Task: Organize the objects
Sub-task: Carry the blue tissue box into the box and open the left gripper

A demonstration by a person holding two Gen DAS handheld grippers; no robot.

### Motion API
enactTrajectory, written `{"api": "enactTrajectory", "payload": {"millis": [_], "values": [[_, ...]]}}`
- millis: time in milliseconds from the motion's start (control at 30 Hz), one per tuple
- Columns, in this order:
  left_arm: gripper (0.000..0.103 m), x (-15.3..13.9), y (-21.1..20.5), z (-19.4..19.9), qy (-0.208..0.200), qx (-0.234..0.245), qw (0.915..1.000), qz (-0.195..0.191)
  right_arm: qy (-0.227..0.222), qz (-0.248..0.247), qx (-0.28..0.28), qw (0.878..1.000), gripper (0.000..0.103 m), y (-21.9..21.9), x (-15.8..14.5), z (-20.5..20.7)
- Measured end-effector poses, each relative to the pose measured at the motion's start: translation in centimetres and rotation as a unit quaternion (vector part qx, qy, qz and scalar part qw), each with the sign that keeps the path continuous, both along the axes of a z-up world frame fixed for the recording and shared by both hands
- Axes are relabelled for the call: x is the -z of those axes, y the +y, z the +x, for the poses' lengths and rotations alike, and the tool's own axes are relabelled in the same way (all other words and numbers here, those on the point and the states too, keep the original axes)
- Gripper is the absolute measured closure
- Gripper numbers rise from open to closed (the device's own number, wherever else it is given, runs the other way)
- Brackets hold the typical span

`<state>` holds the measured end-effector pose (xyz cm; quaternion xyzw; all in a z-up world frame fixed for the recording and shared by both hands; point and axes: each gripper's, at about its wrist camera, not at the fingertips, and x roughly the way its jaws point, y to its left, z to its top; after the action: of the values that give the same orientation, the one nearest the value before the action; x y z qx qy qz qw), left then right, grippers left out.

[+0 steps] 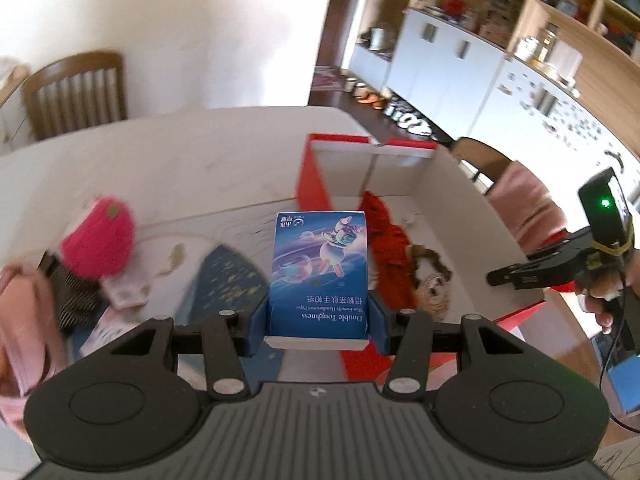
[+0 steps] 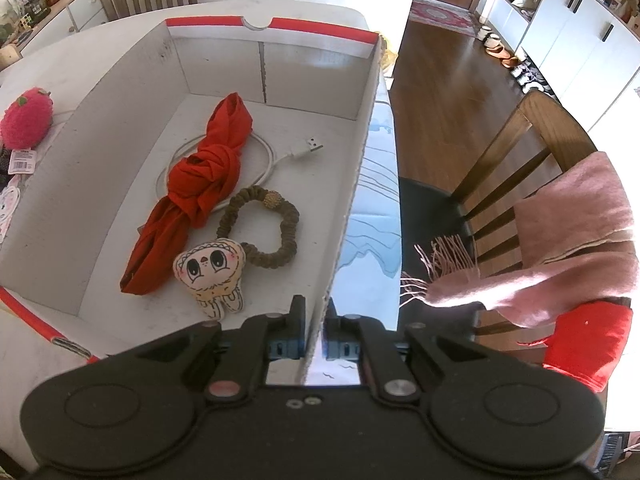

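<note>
A: Left hand-held gripper (image 1: pixel 318 312), centre of its frame: clamped on a blue tissue pack (image 1: pixel 320 270), pack upright between the blue pads, held above the bench (image 1: pixel 160 168).

B: And the right hand-held gripper (image 2: pixel 314 320)?

A: Lower centre of its frame. Jaws narrow, pinching the right wall of the red-and-white cardboard box (image 2: pixel 360 168).

B: Box contents?

A: Knotted red cloth (image 2: pixel 200 188) over a white USB cable (image 2: pixel 280 156), centre. Olive scrunchie (image 2: pixel 276 236) beside it, touching a small plush doll (image 2: pixel 212 272) lower down.

B: Outside the box?

A: Pink plush strawberry (image 2: pixel 26 120), left edge, on the bench. Pink scarf (image 2: pixel 560 248) draped on a chair, right.
</note>
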<state>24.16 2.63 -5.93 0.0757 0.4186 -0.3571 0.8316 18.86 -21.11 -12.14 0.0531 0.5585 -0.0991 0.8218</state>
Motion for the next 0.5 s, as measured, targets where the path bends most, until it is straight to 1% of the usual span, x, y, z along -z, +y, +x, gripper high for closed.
{"api": "enactTrajectory", "payload": {"millis": [300,500], "values": [[0.054,-0.6,-5.6,-0.1,-0.017,0.058,0.9981,0.007,-0.004,0.006,-0.005,1.0,0.096,-0.2,0.0,-0.1],[0.054,-0.1,-9.1,0.5,-0.01,0.083,0.9963,0.019,-0.005,0.008,-0.01,1.0,0.095,-0.3,0.0,-0.2]]}}
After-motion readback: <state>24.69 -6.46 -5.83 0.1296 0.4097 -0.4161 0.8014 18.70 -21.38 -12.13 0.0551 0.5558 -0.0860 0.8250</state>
